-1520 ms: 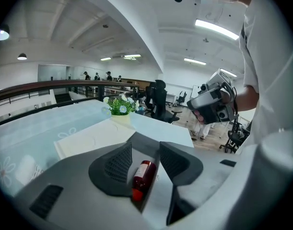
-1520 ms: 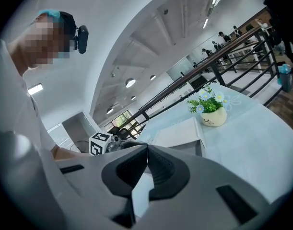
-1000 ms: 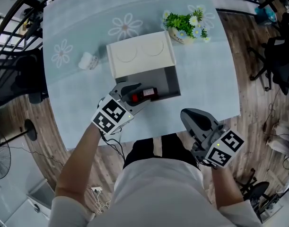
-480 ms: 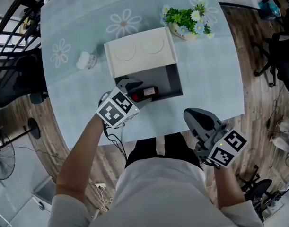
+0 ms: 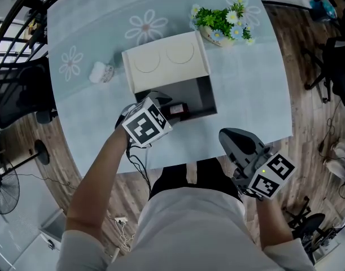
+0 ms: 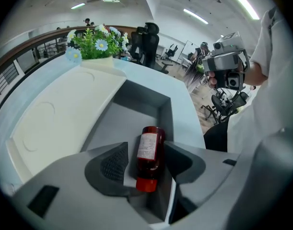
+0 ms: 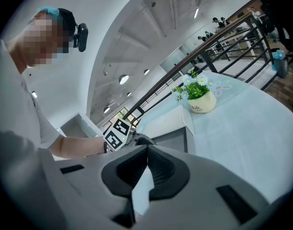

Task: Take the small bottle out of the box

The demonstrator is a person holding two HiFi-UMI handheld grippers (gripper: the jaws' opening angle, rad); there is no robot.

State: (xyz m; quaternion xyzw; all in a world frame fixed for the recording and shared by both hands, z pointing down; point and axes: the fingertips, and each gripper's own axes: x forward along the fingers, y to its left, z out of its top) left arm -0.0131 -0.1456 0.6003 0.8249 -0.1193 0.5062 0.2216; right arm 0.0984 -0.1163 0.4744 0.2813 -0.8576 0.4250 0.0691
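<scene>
My left gripper (image 6: 145, 146) reaches into the open mouth of the box (image 6: 146, 92) with its jaws spread. The small bottle (image 6: 149, 158) lies on its side right between them, red cap toward the gripper's base; I can't see either pad pressing it. My right gripper (image 7: 147, 150) is clenched on nothing, well off to the left gripper's right, past the desk's (image 5: 240, 89) near edge.

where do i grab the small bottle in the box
Grip the small bottle across its body near the red cap, coming through the open front of the box. It lies on its side, cap toward the opening, where the left gripper straddles it.
</scene>
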